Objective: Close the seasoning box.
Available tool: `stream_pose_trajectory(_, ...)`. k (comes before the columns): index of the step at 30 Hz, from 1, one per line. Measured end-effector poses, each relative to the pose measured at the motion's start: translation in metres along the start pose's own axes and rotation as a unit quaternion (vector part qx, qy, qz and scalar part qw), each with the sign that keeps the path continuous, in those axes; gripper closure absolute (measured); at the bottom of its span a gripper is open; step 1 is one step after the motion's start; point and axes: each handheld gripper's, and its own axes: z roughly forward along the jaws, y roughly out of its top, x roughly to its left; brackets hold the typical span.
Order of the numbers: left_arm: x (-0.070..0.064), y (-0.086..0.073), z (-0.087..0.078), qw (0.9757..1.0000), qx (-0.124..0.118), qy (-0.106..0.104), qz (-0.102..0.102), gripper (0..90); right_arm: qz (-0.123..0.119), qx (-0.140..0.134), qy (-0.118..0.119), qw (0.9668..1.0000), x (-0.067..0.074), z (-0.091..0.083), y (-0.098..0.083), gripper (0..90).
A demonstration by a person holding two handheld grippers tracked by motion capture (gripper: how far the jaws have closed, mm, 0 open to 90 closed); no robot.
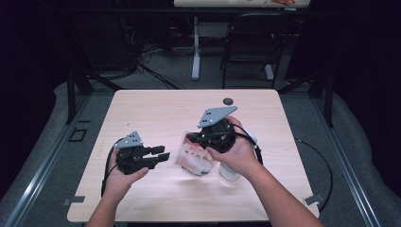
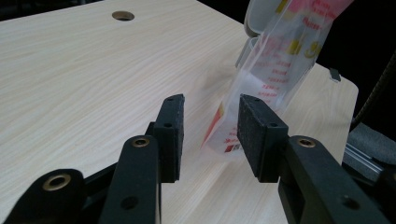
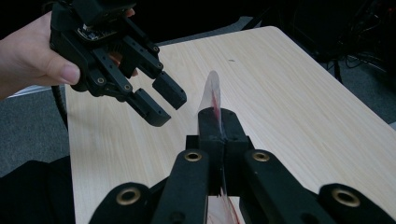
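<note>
Black padded jaws of the left tool are seen closest in the left gripper view, standing apart with nothing between the pads. Just beyond them a clear plastic bag is held up at a slant, its lower corner near the worktop. Red, pink and yellow printing is noted on the bag; the lettering is too blurred to be read, and no brand can be made out.

From the right gripper view, the right tool is found closed flat on the bag's thin edge, which stands up between the pressed jaws and shows a red streak. The left tool is seen farther off in that view, held in a hand, its jaws parted and pointed toward the bag without touching it.

From the high view, the bag is located just right of the worktop's centre, under the right tool. A pale bottle-like container is noted just beside it, partly hidden by the right hand. The left tool is held near the bag's left side. A round hole is recorded at the far edge of the worktop.
</note>
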Motion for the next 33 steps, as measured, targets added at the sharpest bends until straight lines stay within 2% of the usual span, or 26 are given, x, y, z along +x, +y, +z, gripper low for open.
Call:
stream_pose_trajectory(4, -0.001, -0.002, 0.005, 1.0000, 0.001, -0.007, 0.000, 61.3, 0.002, -0.005, 0.001, 1.0000, -0.001, -0.002, 0.000, 90.0)
stream_pose_trajectory(9, -0.002, -0.004, 0.012, 0.9998, 0.015, -0.008, 0.001, 61.2, 0.002, -0.008, 0.000, 1.0000, -0.001, -0.005, 0.000, 90.0)
stream_pose_trajectory(17, -0.004, -0.007, 0.021, 0.9997, 0.022, -0.008, 0.010, 59.9, -0.001, -0.014, 0.000, 0.9999, 0.000, -0.010, 0.002, 90.0)
stream_pose_trajectory(19, -0.004, -0.009, 0.023, 0.9997, 0.021, -0.009, 0.013, 58.8, -0.001, -0.014, 0.000, 0.9999, 0.000, -0.011, 0.002, 90.0)
stream_pose_trajectory(22, -0.006, -0.009, 0.026, 0.9993, 0.020, -0.010, 0.029, 55.8, -0.001, -0.015, 0.001, 0.9999, 0.000, -0.011, 0.002, 90.0)
stream_pose_trajectory(24, -0.007, -0.009, 0.027, 0.9992, 0.016, -0.015, 0.034, 52.7, -0.002, -0.015, 0.001, 0.9999, 0.000, -0.012, 0.002, 90.0)
stream_pose_trajectory(33, -0.008, -0.011, 0.036, 0.9984, 0.014, -0.046, 0.031, 47.8, -0.004, -0.017, 0.005, 0.9998, -0.001, -0.016, 0.003, 90.0)
